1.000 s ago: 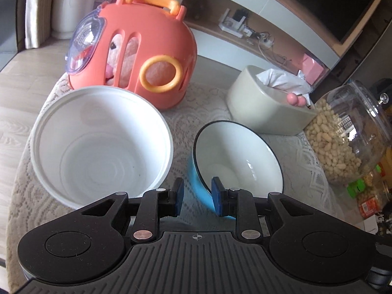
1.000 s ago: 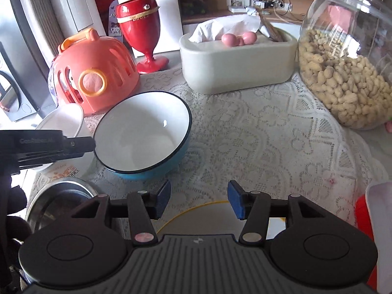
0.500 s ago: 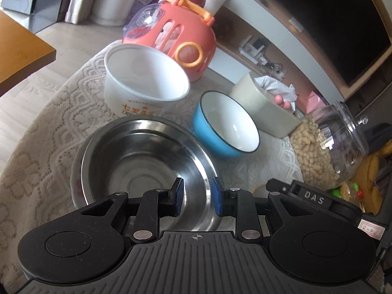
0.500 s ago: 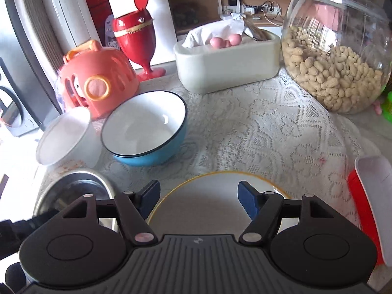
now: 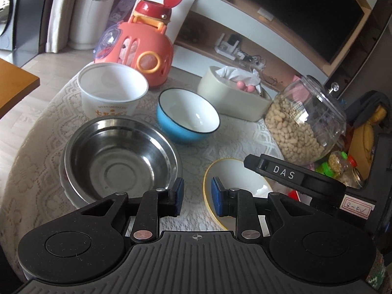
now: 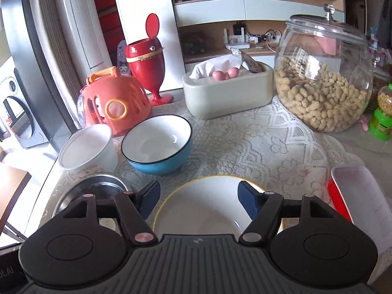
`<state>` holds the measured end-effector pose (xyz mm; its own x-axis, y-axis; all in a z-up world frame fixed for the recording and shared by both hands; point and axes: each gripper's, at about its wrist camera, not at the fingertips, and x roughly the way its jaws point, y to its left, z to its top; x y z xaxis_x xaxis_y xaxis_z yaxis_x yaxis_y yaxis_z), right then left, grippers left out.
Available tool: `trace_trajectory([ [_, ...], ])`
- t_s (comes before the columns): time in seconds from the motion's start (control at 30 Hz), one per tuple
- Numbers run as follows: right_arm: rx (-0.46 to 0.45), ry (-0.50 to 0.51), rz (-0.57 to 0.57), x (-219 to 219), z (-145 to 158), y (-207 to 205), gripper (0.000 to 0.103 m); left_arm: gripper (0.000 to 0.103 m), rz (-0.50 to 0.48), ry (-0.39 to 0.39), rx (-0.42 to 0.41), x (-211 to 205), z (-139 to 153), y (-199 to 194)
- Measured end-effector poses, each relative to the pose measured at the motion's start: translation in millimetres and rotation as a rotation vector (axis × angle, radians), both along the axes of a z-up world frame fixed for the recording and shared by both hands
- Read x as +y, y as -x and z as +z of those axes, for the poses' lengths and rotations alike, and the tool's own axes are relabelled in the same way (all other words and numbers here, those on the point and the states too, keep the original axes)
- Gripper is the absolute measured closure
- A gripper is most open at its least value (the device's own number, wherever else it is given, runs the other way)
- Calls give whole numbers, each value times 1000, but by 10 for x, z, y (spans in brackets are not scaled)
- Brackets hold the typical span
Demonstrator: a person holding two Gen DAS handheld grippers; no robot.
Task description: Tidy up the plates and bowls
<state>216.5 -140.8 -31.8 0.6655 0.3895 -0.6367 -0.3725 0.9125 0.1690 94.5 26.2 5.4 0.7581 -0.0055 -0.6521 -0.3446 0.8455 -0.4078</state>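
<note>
Both grippers have drawn back from the blue bowl (image 5: 188, 116), so far more of the table shows now than a second ago, and the right jaws have spread wider. From the left, the paper tub (image 5: 112, 92) stands at the back with the steel bowl (image 5: 121, 158) in front of it, nested on something pale; the blue bowl sits just right of the tub, and the yellow-rimmed plate (image 5: 235, 171) lies nearest, right of the steel bowl. The left gripper (image 5: 195, 197) hangs above the lace cloth (image 5: 36, 147) between steel bowl and plate, its jaws a narrow gap apart and empty. Only its camera catches the right gripper's body crossing over the plate. The right camera alone shows the right gripper (image 6: 199, 197) parted over the plate, gripping nothing — plus the whole peanut jar (image 6: 323, 80) and a red-and-white container (image 6: 355, 196) at the far right.
</note>
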Motion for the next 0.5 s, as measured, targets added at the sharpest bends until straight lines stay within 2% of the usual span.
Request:
trace_trajectory([
  [0.17, 31, -14, -18, -67, -102, -58, 32, 75, 6, 17, 11, 125, -58, -38],
  [0.27, 65, -11, -6, -60, -159, -90, 32, 75, 1, 18, -21, 283, 0, -104],
  [0.37, 58, 2, -2, -72, -163, -103, 32, 75, 23, -1, -40, 435, 42, -150],
  [0.5, 37, 7, -5, -99, -149, -127, 32, 75, 24, 48, -28, 523, -22, -245],
])
